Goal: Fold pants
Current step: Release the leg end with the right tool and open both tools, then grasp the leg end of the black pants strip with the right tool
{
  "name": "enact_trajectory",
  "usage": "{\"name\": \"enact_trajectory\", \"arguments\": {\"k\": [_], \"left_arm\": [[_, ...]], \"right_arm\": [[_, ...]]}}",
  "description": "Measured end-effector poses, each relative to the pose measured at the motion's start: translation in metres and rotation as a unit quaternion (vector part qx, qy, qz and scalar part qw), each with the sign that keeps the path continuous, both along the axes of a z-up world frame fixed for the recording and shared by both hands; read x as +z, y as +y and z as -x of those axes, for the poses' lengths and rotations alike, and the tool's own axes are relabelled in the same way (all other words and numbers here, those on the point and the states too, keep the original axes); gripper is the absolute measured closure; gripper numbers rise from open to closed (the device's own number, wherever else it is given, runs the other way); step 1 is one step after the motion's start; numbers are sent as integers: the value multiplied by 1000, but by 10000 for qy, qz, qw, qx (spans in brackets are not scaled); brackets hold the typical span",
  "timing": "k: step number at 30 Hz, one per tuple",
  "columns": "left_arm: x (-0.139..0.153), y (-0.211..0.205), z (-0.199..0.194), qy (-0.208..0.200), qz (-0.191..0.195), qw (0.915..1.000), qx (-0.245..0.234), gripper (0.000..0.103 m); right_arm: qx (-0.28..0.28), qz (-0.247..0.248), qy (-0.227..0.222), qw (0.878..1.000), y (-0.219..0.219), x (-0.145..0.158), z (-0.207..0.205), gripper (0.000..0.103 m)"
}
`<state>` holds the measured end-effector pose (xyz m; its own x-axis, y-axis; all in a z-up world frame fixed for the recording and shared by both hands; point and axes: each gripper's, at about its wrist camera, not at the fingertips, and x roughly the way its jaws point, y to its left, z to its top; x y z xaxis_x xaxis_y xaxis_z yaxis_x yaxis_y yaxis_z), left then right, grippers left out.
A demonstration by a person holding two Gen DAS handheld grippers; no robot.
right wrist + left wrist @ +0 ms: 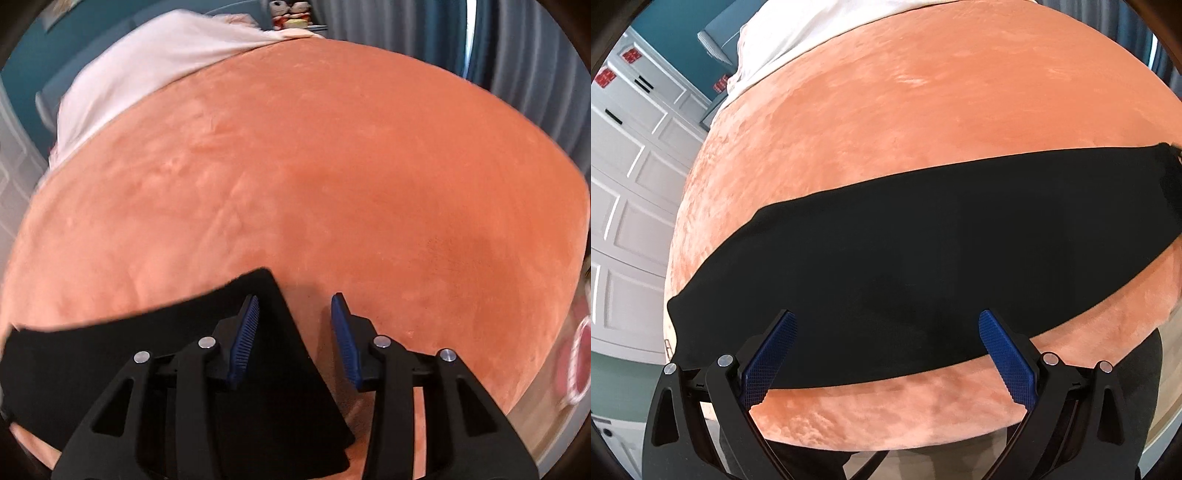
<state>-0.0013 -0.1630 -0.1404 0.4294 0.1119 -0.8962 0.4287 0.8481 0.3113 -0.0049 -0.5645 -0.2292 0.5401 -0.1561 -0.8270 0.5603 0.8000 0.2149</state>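
Black pants (923, 266) lie flat as a long folded band across an orange plush bed cover (923, 110). My left gripper (886, 314) hovers over the near edge of the band, jaws wide apart, blue pads (768, 362) holding nothing. In the right wrist view the right-hand end of the pants (147, 350) lies at the lower left with a squared corner. My right gripper (294, 296) stands partly open just above that end. Its left finger (243, 332) is over the cloth, its right finger over bare cover, and no cloth is pinched.
A white sheet (147, 66) covers the far end of the bed. White panelled doors (631, 177) stand on the left, grey curtains (535, 74) on the right. Soft toys (291, 14) sit beyond the bed. A red and white object (580, 354) lies off the bed's right edge.
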Motion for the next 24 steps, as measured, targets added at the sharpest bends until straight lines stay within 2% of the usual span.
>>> {"name": "enact_trajectory", "arguments": {"k": [1,4,6,8,9,10,12,14,15,16,18,21,24], "left_arm": [[1,-1,0,8,6,10000,5,5],[-1,-1,2,95,72,9999,35,5],[-1,-5,5,95,52,9999,1,5],[0,-7,11,61,9,9999,-84,5],[1,-9,15,33,-7,9999,-110,5],[2,-10,19,-7,-40,9999,-130,5],[6,-9,24,-60,-57,9999,-118,5],[8,-5,24,-19,50,10000,-55,5],[8,-5,24,5,93,10000,-34,5],[8,-5,24,30,125,9999,-6,5],[8,-6,25,61,193,9998,-10,5],[10,-11,29,17,233,9997,-59,5],[16,-15,36,-71,260,9996,-122,5]], "right_arm": [[-57,40,-214,9997,4,13,6,63],[328,-196,-670,9970,26,34,19,63],[640,-423,-621,9951,36,27,16,63],[805,-417,-276,9955,40,5,6,66],[817,-464,-60,9956,34,-13,0,75],[771,-570,-96,9953,26,-20,-2,84],[460,-915,-259,9944,7,-18,-1,92],[239,-1075,-498,9927,-1,-2,8,85],[151,-997,-561,9933,-2,7,15,73],[57,-849,-590,9946,-2,18,28,50],[-97,-597,-607,9963,1,28,50,31],[-186,-319,-488,9981,16,38,77,30],[-51,-8,-243,9997,38,48,79,30]]}}
